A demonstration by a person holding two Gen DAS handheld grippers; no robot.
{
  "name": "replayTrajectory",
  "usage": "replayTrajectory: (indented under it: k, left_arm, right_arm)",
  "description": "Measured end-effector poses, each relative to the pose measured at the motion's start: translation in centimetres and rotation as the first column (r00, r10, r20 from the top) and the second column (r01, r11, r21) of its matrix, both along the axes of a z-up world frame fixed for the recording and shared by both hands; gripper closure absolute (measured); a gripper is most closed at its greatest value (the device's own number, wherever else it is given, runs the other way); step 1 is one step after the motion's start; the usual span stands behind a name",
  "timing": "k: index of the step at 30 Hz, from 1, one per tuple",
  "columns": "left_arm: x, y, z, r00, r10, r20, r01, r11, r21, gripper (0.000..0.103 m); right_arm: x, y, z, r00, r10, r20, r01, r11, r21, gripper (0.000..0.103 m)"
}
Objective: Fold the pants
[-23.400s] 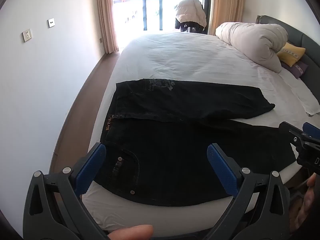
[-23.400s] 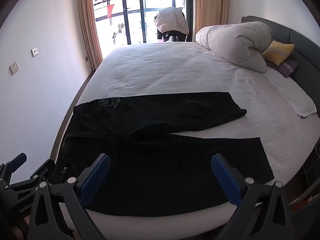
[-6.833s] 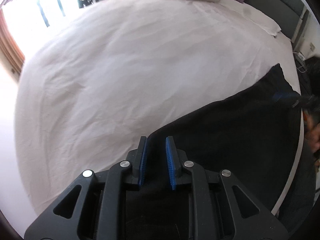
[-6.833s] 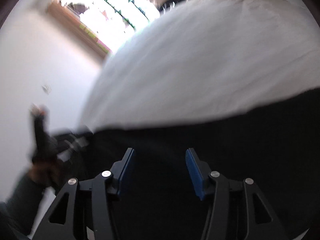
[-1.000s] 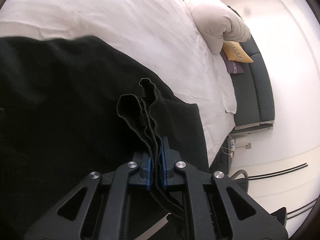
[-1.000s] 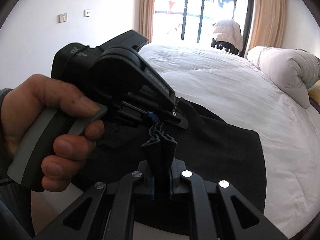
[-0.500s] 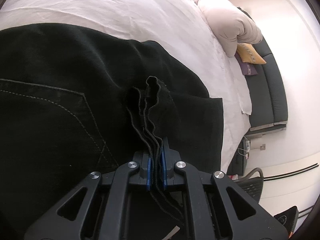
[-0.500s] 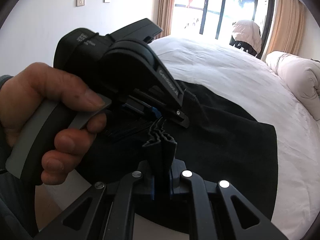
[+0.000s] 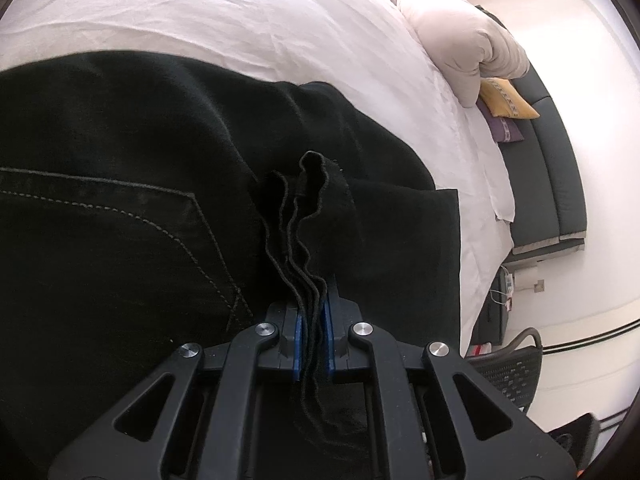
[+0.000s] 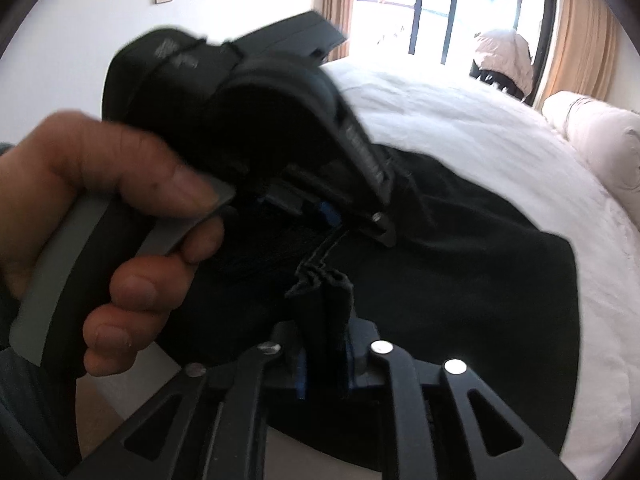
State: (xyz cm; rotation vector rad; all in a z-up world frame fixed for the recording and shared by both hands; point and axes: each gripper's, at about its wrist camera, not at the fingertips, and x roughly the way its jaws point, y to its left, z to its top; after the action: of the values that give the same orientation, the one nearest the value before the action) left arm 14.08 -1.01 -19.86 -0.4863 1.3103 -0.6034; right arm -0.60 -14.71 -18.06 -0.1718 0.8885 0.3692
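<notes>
Black pants (image 9: pixel 120 200) lie folded on the white bed (image 9: pixel 240 20), a stitched back pocket (image 9: pixel 180 220) facing up. My left gripper (image 9: pixel 312 300) is shut on a bunch of layered hem edges that stands up between its blue pads. In the right wrist view the pants (image 10: pixel 480 280) spread to the right. The right gripper (image 10: pixel 325 340) has a similar bunch between its pads, and its jaws are opening, so the cloth sits slack. A hand (image 10: pixel 120 200) holds the left gripper (image 10: pixel 344 228) just beyond it, the two pinches close together.
A rolled pale duvet (image 9: pixel 460 40), a yellow pillow (image 9: pixel 506 98) and a dark headboard (image 9: pixel 560 160) lie at the bed's far end. A mesh chair (image 9: pixel 508 368) stands beside the bed. Curtained balcony doors (image 10: pixel 440 0) and a draped pale garment (image 10: pixel 504 56) are beyond the bed.
Both grippers have sunk toward the pants with the hems. The right gripper's pads have spread apart around the cloth. The left gripper has stayed shut on its bunch.
</notes>
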Motion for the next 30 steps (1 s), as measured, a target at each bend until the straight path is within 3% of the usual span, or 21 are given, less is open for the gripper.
replayTrajectory:
  k: [1, 3, 7, 10, 13, 15, 18, 21, 23, 25, 27, 30]
  left_arm:
    - [0.2, -0.5, -0.2, 1.0, -0.002, -0.003, 0.002, 1.0, -0.003, 0.095]
    - [0.3, -0.5, -0.1, 1.0, -0.005, -0.013, 0.005, 1.0, -0.013, 0.095]
    - [-0.1, 1.2, 1.3, 0.999, -0.006, 0.033, 0.004, 0.999, 0.053, 0.09]
    - [-0.6, 2.4, 3.5, 0.995, 0.017, 0.101, -0.03, 0.99, 0.136, 0.09]
    - [-0.8, 4.0, 5.0, 0.988, 0.068, 0.138, -0.092, 0.98, 0.175, 0.09]
    - [-1.2, 4.6, 6.5, 0.98, 0.098, 0.175, -0.125, 0.981, 0.151, 0.09]
    - [-1.8, 1.8, 7.8, 0.978, 0.02, 0.207, -0.037, 0.996, 0.08, 0.09]
    - [-2.2, -2.0, 6.6, 0.975, -0.085, 0.203, 0.079, 0.996, 0.035, 0.09]
    - [-2.2, -4.2, 5.1, 0.979, -0.116, 0.169, 0.114, 0.993, 0.026, 0.09]
    - [-2.3, -5.1, 3.2, 0.982, -0.136, 0.129, 0.134, 0.991, 0.028, 0.09]
    - [-2.7, -5.5, 1.2, 0.984, -0.149, 0.098, 0.143, 0.987, 0.067, 0.09]
    - [-4.0, -3.4, -0.1, 0.987, -0.123, 0.107, 0.123, 0.992, 0.006, 0.09]
  right_arm:
    - [0.1, 0.0, -0.5, 0.999, 0.005, -0.032, -0.005, 1.0, 0.015, 0.07]
    - [0.1, -0.6, -0.9, 0.997, -0.001, -0.077, 0.006, 0.998, 0.063, 0.066]
    - [-0.9, -3.6, 1.3, 0.993, 0.024, -0.112, 0.002, 0.974, 0.225, 0.045]
    - [-1.7, -6.9, 3.8, 0.996, 0.009, -0.089, 0.02, 0.946, 0.323, 0.044]
    - [-1.3, -11.9, 5.8, 0.993, -0.096, -0.065, 0.114, 0.913, 0.391, 0.039]
    - [-0.3, -15.7, 6.2, 0.979, -0.194, -0.064, 0.203, 0.884, 0.421, 0.039]
    - [2.1, -20.5, 5.1, 0.953, -0.277, -0.122, 0.301, 0.82, 0.488, 0.039]
    - [4.8, -23.3, 3.3, 0.936, -0.292, -0.195, 0.35, 0.741, 0.573, 0.039]
    - [6.9, -24.4, 2.0, 0.932, -0.27, -0.241, 0.362, 0.681, 0.636, 0.039]
    - [8.7, -25.0, 0.8, 0.929, -0.253, -0.269, 0.37, 0.647, 0.667, 0.039]
    - [10.9, -25.6, -1.0, 0.908, -0.269, -0.322, 0.418, 0.646, 0.639, 0.039]
    - [13.0, -26.5, -3.7, 0.893, -0.272, -0.358, 0.442, 0.672, 0.594, 0.044]
